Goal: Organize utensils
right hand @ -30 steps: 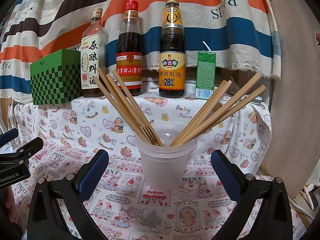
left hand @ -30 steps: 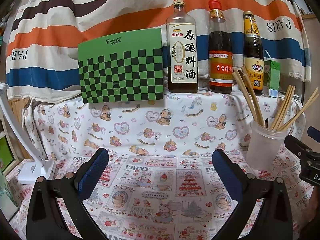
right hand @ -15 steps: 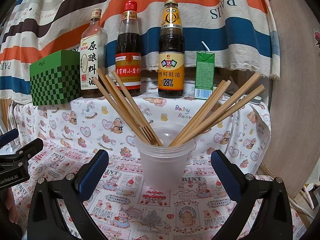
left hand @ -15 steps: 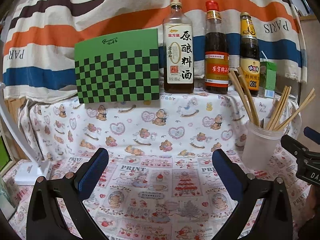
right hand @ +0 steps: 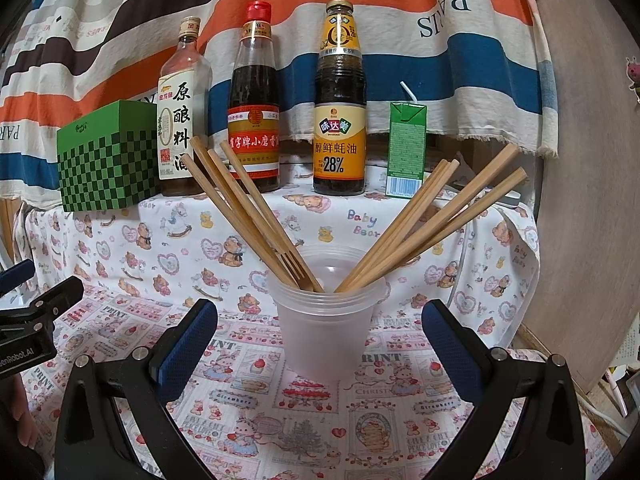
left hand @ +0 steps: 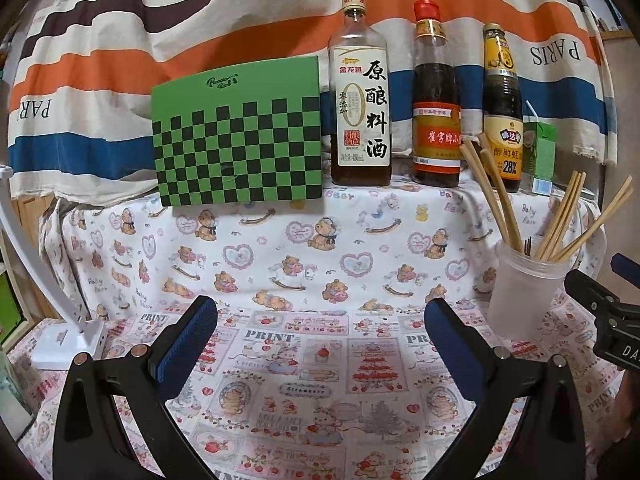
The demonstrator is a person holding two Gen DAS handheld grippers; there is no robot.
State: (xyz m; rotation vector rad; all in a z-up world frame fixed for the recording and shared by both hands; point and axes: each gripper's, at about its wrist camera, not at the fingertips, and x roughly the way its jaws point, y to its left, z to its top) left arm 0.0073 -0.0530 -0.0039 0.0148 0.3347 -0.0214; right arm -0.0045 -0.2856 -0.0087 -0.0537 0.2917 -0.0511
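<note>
A translucent plastic cup (right hand: 326, 328) is stood upright on the desk (right hand: 360, 420), which is covered by a printed cloth of bears and strawberries. Wooden chopsticks (right hand: 432, 216) are held in the cup, fanned out in two bunches, one leaning left and one leaning right, and the tines of a wooden fork (right hand: 290, 262) are seen among the left bunch, just above the rim. The cup is framed directly in front of the right gripper (right hand: 320, 342), whose jaws are spread wide to either side of it and grip nothing. To the left of the cup, the left gripper (left hand: 320, 344) is held over bare cloth with its jaws also spread wide and empty.

Behind the cup, on a raised ledge under the same cloth, a row is formed: a green checkered box (left hand: 238, 136) at the far left, then a cooking wine bottle (left hand: 360, 92), a red-capped sauce bottle (left hand: 436, 100), an oyster sauce bottle (right hand: 340, 100) and a green drink carton (right hand: 406, 148) with a straw. A striped fabric (right hand: 400, 20) is hung behind the row. A white lamp base (left hand: 66, 342) is seen well to the left of the cup.
</note>
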